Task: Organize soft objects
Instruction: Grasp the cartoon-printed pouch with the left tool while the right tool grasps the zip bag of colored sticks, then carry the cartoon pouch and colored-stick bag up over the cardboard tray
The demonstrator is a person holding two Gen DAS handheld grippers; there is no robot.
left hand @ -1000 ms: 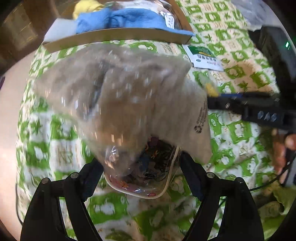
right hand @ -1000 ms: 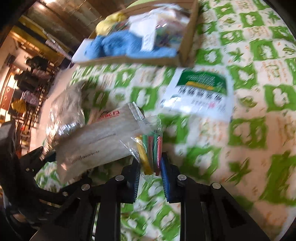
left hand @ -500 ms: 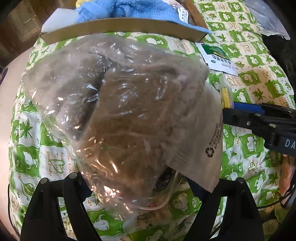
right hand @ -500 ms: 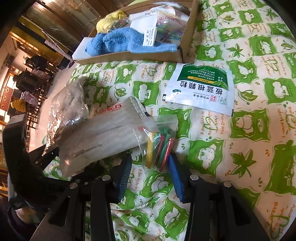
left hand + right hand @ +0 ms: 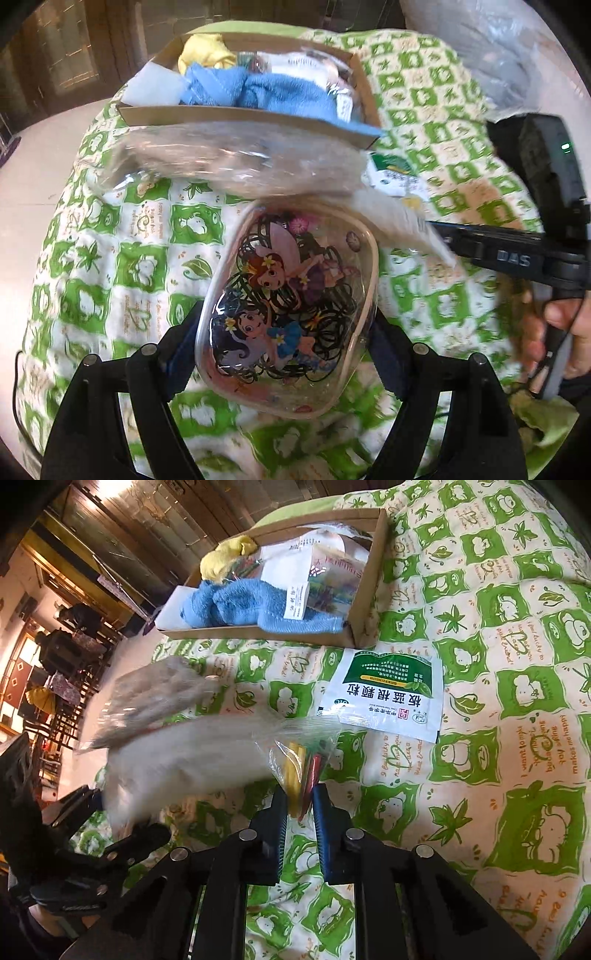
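Tongs on the left [image 5: 286,345] are closed against the two sides of a clear plastic pouch [image 5: 291,306] printed with two cartoon girls and packed with thin black hair ties; the pouch is held above the green-and-white quilt [image 5: 122,258], on the near side of the cardboard box [image 5: 236,120]. Beyond the pouch, a crinkled clear bag of brownish soft stuff [image 5: 243,166] lies just in front of the box's near wall; it is blurred, so whether it touches the wall cannot be told.

Right tongs [image 5: 300,812] are pinched nearly closed on the end of a small clear zip bag [image 5: 295,749] holding coloured sticks, yellow, red and green, also near of the box. A blurred white packet [image 5: 184,760] streaks out to its left.

Inside the box sit a blue towel [image 5: 255,605], a yellow cloth [image 5: 225,559] at the far end and some clear packets with white labels [image 5: 317,568]. A green-and-white sachet with Chinese print [image 5: 384,698] lies flat on the quilt just in front of the box's near corner.
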